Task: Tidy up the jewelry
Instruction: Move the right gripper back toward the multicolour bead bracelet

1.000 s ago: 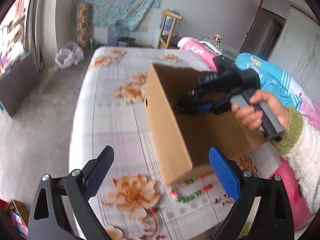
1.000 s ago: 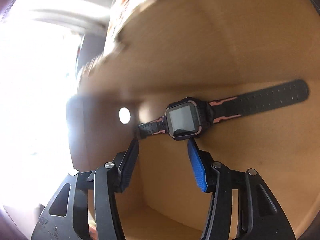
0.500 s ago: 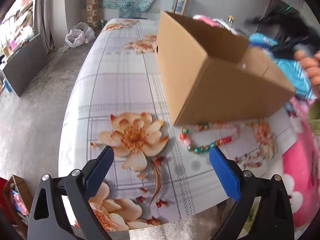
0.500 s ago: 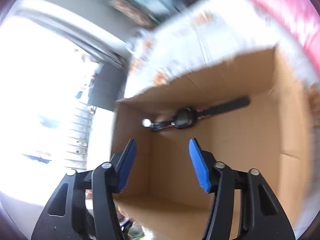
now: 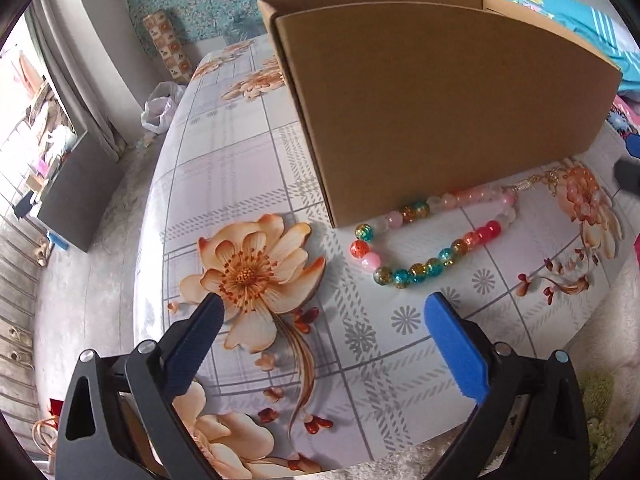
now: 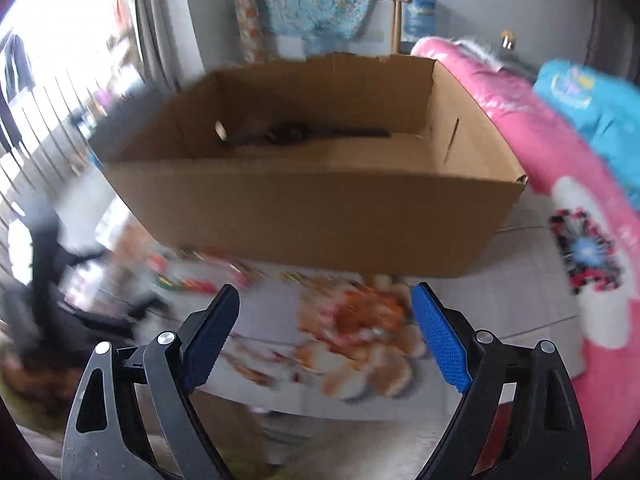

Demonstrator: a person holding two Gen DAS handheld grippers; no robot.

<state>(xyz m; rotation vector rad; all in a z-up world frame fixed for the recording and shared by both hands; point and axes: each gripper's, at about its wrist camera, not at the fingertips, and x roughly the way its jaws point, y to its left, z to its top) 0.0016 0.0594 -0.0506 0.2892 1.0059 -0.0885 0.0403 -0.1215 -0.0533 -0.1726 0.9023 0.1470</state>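
Note:
A brown cardboard box (image 5: 440,92) stands on the flowered table. A string of coloured glass beads (image 5: 420,240) lies on the cloth right against the box's near wall, with a thin gold chain (image 5: 540,180) beside it. My left gripper (image 5: 320,320) is open and empty, low over the table just short of the beads. My right gripper (image 6: 324,312) is open and empty, near the table's front edge, facing the box (image 6: 320,216). A dark watch (image 6: 296,132) lies inside the box by its far wall. The beads (image 6: 192,280) show blurred under the box's near wall.
The table (image 5: 240,168) has a flowered plastic cloth and a rounded near edge. Pink and blue bedding (image 6: 560,152) lies to the right. The left gripper's body (image 6: 60,300) shows blurred at the left of the right wrist view. A plastic bag (image 5: 160,108) sits on the floor.
My right gripper has pulled out of the box, leaving the watch inside, and dropped back to the table's front edge. My left gripper has dropped lower and moved closer to the beads.

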